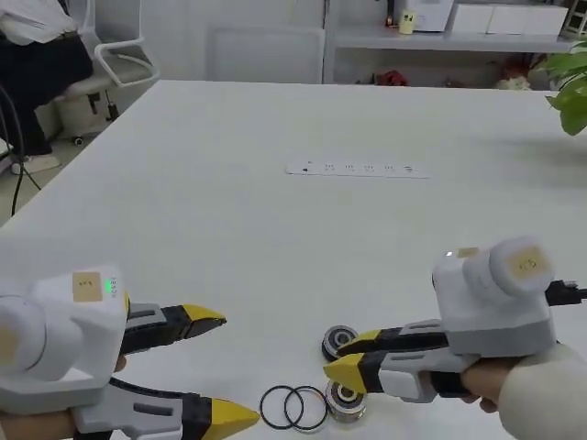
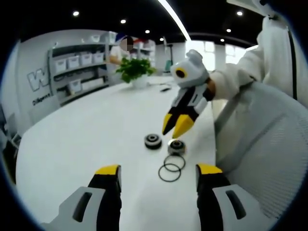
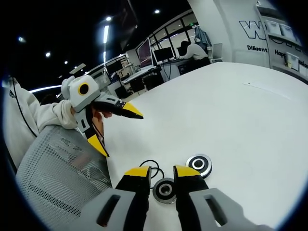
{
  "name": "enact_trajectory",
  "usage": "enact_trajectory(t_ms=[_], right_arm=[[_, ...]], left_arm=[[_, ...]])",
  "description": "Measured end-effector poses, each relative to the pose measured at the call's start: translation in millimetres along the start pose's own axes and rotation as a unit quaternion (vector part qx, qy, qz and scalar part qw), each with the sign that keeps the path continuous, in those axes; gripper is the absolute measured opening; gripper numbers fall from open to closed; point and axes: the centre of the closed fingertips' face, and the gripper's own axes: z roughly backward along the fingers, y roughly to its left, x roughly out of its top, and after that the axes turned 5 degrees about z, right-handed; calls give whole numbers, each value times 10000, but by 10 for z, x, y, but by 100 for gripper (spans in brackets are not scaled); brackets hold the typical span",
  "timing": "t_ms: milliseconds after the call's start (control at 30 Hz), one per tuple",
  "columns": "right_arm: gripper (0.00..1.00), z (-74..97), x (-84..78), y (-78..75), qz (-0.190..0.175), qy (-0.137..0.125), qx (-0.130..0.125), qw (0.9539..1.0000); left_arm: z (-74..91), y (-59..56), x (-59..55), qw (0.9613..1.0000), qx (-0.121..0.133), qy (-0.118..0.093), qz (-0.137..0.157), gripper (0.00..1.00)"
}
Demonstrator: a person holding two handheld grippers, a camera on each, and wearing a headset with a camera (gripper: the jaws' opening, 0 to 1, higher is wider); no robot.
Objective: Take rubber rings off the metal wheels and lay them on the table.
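1. Left gripper [image 1: 238, 369], nearest at the lower left, had its jaws spread wide and held nothing; its tips pointed right, toward the rings.
2. Two rubber rings [image 1: 293, 406] lay flat and overlapping on the table [image 1: 275, 229], just right of the left gripper's near tip and just left of the near wheel.
3. Near wheel [image 1: 346, 401] looked bare and silver. The far wheel [image 1: 336, 340], just beyond it, showed a dark rim, judged to be a ring not yet removed.
4. Right gripper [image 1: 348, 359] reached in from the right with its jaws narrow and empty. In the left gripper view its tips hung above the two wheels, apart from both. In the right gripper view the near wheel sat in line with the gap between its jaws.
5. Judged by position, the right gripper was the nearer tool to either wheel, with the far wheel lying slightly beyond its tips.
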Motion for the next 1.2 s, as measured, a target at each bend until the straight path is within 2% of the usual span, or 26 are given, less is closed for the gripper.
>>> enact_trajectory(t_ms=[333, 700, 800, 1033, 1200], right_arm=[[18, 147, 125, -213, -175, -318, -302, 9989], [19, 235, 85, -357, -283, -391, -466, 9977], [19, 258, 66, -405, -335, -407, -509, 9973], [17, 280, 36, -411, -296, -397, -542, 9973], [18, 302, 9, -445, -308, -411, -509, 9974]], left_arm=[[-2, -3, 15, 10000, -19, -34, 51, 64], [5, 27, 135, 9998, -16, -196, 76, 65], [16, 49, 201, 9997, -17, -246, 25, 65], [52, 109, 437, 9991, -65, -419, -70, 65], [46, 139, 626, 9983, -181, -434, -347, 65]])
